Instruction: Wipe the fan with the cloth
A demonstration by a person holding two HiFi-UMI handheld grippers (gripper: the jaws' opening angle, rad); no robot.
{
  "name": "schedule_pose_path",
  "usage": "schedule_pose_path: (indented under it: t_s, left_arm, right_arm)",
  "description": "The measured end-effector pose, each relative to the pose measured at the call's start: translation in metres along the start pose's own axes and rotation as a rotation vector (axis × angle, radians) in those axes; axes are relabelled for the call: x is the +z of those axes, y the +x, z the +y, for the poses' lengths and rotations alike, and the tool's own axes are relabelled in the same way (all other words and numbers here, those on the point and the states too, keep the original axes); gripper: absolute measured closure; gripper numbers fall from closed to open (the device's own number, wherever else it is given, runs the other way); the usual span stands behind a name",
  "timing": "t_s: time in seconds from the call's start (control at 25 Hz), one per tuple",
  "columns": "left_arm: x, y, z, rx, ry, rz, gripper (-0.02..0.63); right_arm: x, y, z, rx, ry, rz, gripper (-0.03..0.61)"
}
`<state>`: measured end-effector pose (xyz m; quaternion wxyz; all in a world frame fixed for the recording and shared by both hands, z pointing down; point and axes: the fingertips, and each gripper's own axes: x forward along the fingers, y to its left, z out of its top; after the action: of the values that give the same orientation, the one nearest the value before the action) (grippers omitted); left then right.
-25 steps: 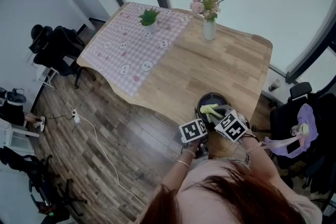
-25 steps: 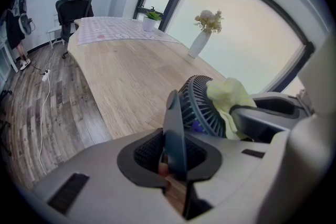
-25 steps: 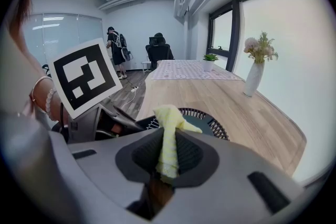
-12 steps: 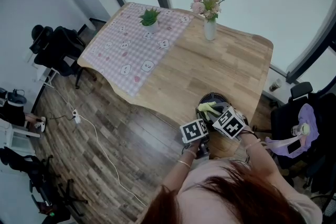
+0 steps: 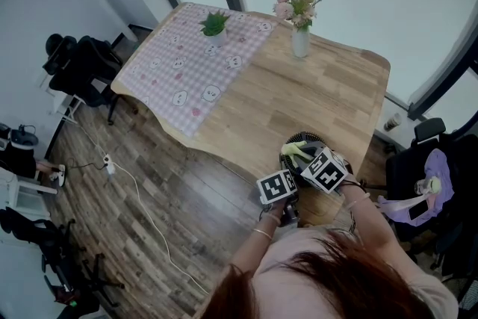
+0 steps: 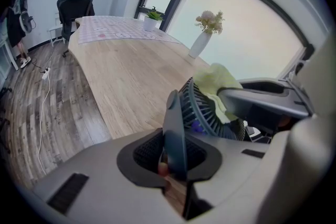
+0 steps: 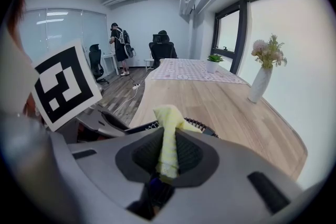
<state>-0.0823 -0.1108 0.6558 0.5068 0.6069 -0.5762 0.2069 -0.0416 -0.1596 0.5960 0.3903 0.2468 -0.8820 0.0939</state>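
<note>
left tool (image 6: 176, 157) stayed clamped on the fan (image 6: 207, 113); right tool (image 7: 167, 160), gripping the cloth (image 7: 169, 128), had edged across it.

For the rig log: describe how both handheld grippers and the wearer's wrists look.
The left gripper and right gripper have pale grey bodies with dark ribbed pads. Each carries a cube of black-and-white square markers. A bracelet circles the left wrist.

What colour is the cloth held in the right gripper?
Pale yellow; the cloth shows best in the right gripper view.
</note>
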Motion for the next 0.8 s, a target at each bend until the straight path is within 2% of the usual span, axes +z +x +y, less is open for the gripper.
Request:
schedule_pose_path:
  t_s: [0.8]
  left_arm:
    - [-0.001, 0.001, -0.001, 0.01, -0.019, -0.007, 0.554]
  right_arm:
    - [-0.001, 0.002, -0.016, -0.028, -0.003, -0.005, 0.528]
